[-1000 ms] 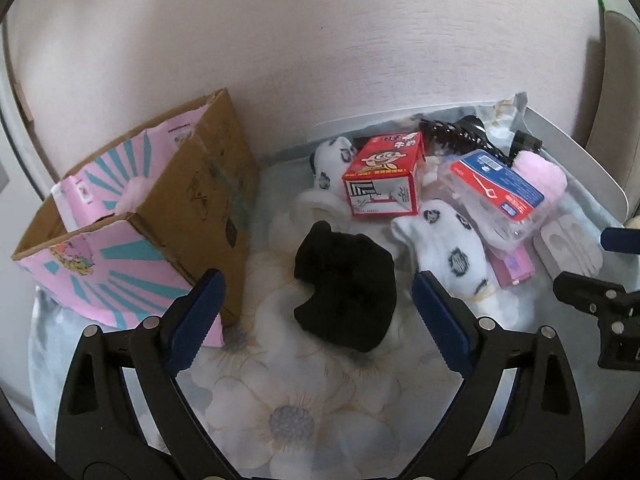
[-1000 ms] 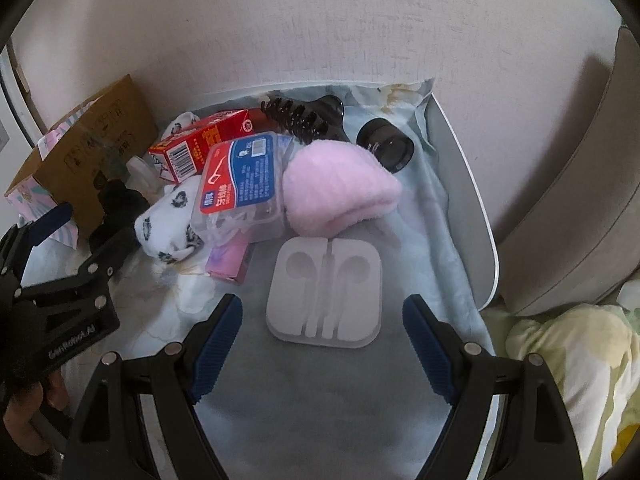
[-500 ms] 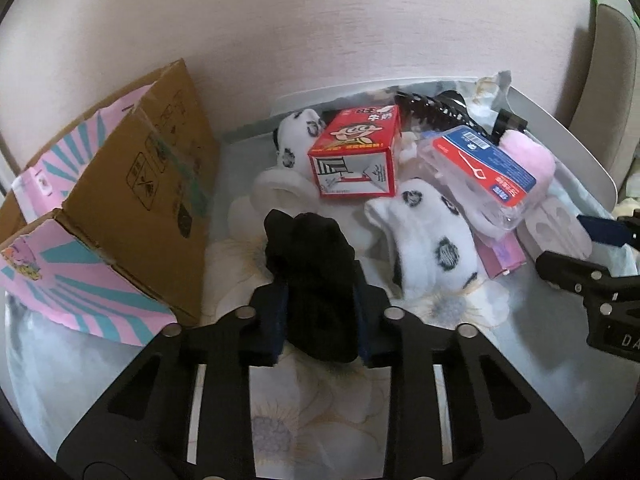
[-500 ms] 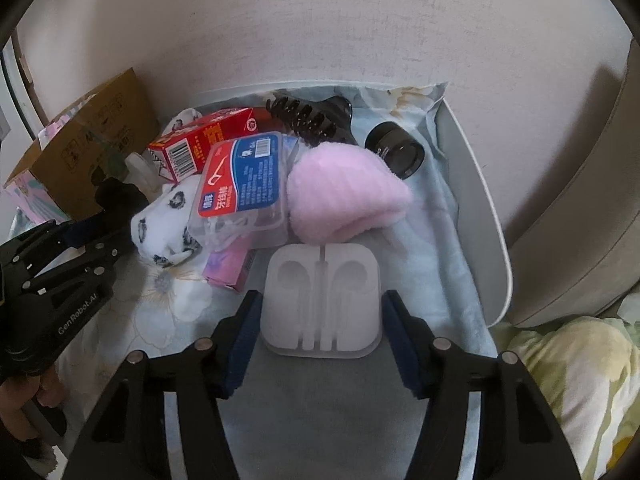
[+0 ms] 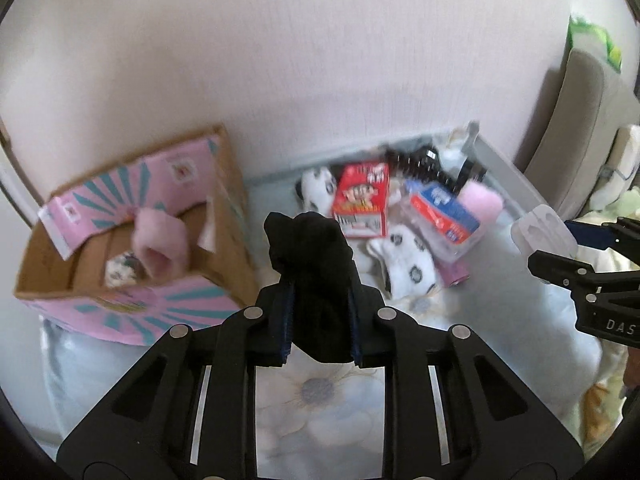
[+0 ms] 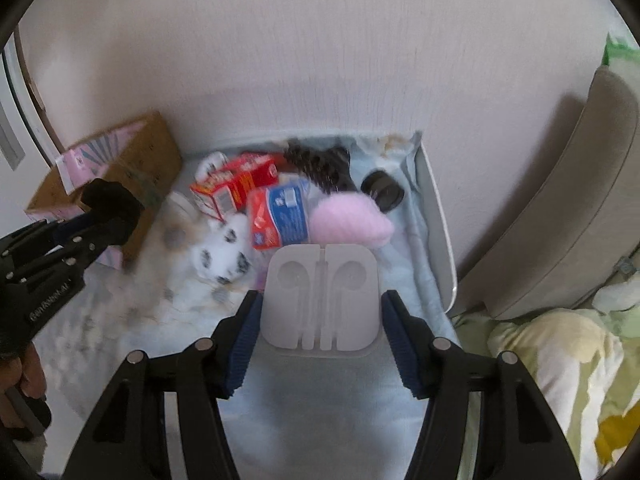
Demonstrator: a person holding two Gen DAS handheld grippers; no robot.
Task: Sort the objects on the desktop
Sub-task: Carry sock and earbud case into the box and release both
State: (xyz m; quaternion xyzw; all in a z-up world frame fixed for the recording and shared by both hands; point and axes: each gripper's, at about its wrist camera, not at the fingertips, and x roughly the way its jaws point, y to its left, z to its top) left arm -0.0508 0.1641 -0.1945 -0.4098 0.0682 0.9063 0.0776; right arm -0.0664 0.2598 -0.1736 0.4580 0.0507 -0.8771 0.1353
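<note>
My left gripper (image 5: pixel 320 292) grips a black sock (image 5: pixel 310 252), its jaws still closing on it, and holds it above the flowered cloth. To its left stands an open cardboard box (image 5: pixel 234 184) with a pink fluffy piece (image 5: pixel 160 240) inside. My right gripper (image 6: pixel 321 300) is shut on a white earphone case (image 6: pixel 320 276), lifted off the cloth. In the left wrist view that case (image 5: pixel 542 232) shows at the right edge. The remaining pile holds a red carton (image 5: pixel 362 204), a spotted white sock (image 5: pixel 408 264), a floss-pick box (image 5: pixel 444 212) and a pink puff (image 6: pixel 348 222).
A black hair claw (image 6: pixel 320 164) and a round black lid (image 6: pixel 382 194) lie at the back by the wall. The white tray rim (image 6: pixel 436 220) borders the cloth on the right, with a beige cushion (image 6: pixel 560 220) and yellow-green bedding (image 6: pixel 560 360) beyond. A hand (image 6: pixel 24 364) holds the left gripper.
Both grippers went from open to shut: the left one on the black sock, the right one on the earphone case. Both then rose with their loads, so the pile looks farther away.
</note>
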